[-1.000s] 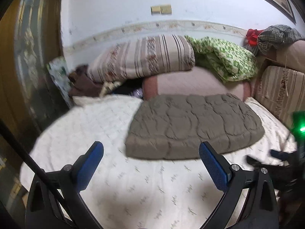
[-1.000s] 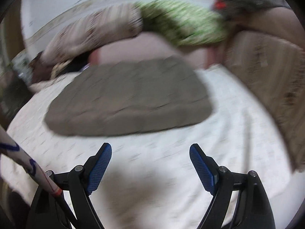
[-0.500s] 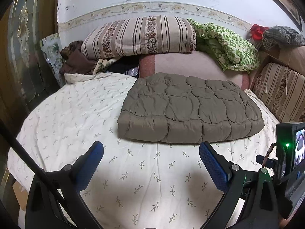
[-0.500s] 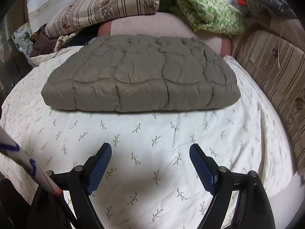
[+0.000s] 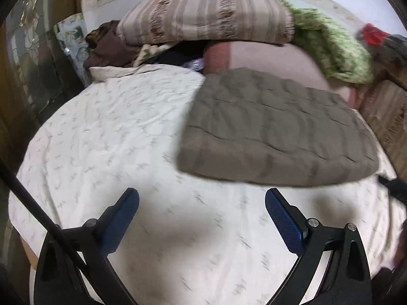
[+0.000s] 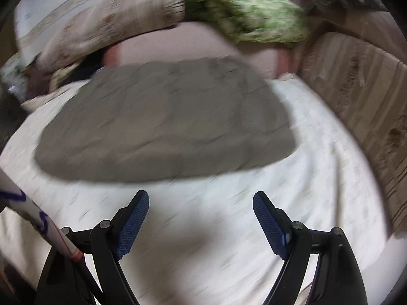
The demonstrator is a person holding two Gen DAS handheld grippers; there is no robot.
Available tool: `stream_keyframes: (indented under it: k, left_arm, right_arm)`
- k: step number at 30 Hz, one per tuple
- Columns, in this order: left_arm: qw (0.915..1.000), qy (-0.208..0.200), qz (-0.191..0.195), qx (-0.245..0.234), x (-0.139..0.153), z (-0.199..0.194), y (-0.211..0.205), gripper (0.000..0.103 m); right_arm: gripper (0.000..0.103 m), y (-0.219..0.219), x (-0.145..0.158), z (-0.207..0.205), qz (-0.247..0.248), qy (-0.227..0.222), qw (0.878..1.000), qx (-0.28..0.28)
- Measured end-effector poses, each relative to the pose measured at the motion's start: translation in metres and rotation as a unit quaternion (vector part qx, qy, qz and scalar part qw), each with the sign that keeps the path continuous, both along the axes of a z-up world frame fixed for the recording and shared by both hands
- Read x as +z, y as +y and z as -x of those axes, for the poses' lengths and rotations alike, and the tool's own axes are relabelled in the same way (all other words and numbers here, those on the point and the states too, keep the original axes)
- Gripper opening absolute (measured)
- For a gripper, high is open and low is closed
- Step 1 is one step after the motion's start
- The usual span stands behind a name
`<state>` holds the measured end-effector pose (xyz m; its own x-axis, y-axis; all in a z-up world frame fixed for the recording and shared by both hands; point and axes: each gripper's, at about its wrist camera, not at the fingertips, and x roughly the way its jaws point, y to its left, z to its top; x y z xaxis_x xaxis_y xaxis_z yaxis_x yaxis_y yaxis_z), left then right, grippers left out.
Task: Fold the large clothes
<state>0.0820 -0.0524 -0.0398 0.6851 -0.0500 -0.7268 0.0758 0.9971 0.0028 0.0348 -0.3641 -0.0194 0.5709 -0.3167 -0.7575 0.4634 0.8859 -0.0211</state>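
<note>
Both cameras have swung since half a second ago: the grey quilted garment [image 5: 277,132] now sits right of centre in the left wrist view and looms larger and blurred in the right wrist view [image 6: 165,127]. It lies folded into a thick pad on the bed [image 5: 106,132], on the pale leaf-printed cover, toward the head end, its far edge touching a pink cushion [image 5: 269,58]. Left claw [image 5: 202,218] hangs over bare cover just short of the garment's near edge, its blue pads spread wide with nothing between them. Right claw [image 6: 201,218] likewise stands wide and empty, over the cover just below the garment's front edge. Behind the garment a striped pillow [image 5: 208,17] lies on top of the pink cushion, with a green patterned blanket [image 5: 333,50] heaped beside it to the right. A brown cloth [image 5: 106,45] is bunched at the left end of the pillow. A striped sofa arm [image 6: 356,96] borders the bed on the right.
</note>
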Motion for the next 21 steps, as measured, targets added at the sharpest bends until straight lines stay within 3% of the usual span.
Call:
stream_keyframes:
  k: [2, 4, 8, 10, 13, 16, 20, 21]
  left_arm:
    - [0.9999, 0.008, 0.003, 0.009, -0.001, -0.027, 0.009, 0.099]
    - [0.9993, 0.026, 0.027, 0.0, -0.004, -0.064, 0.015, 0.098]
    - [0.9931, 0.092, 0.062, -0.039, -0.026, -0.145, 0.007, 0.098]
    - [0.986, 0.123, 0.087, -0.072, -0.045, -0.181, 0.001, 0.098]
    - [0.9694, 0.163, 0.145, -0.113, -0.072, -0.221, -0.002, 0.099]
    - [0.9502, 0.189, 0.207, -0.136, -0.09, -0.245, -0.005, 0.099]
    - [0.9364, 0.213, 0.246, -0.131, -0.11, -0.262, -0.016, 0.1]
    - [0.9367, 0.208, 0.247, -0.136, -0.106, -0.259, -0.02, 0.092]
  right_arm:
    - [0.087, -0.038, 0.004, -0.012, 0.009, 0.004, 1.0, -0.019]
    - [0.088, -0.081, 0.004, -0.028, -0.021, 0.006, 0.999, -0.026]
    - [0.09, -0.158, -0.02, -0.069, -0.139, 0.01, 0.99, -0.025]
    - [0.091, -0.18, -0.037, -0.086, -0.176, 0.015, 0.984, -0.016]
    - [0.097, -0.202, -0.074, -0.114, -0.267, 0.025, 0.963, 0.021]
    - [0.098, -0.217, -0.105, -0.137, -0.374, 0.001, 0.926, 0.057]
    - [0.097, -0.212, -0.125, -0.156, -0.42, -0.029, 0.904, 0.07]
    - [0.095, -0.211, -0.126, -0.157, -0.429, -0.036, 0.9, 0.067]
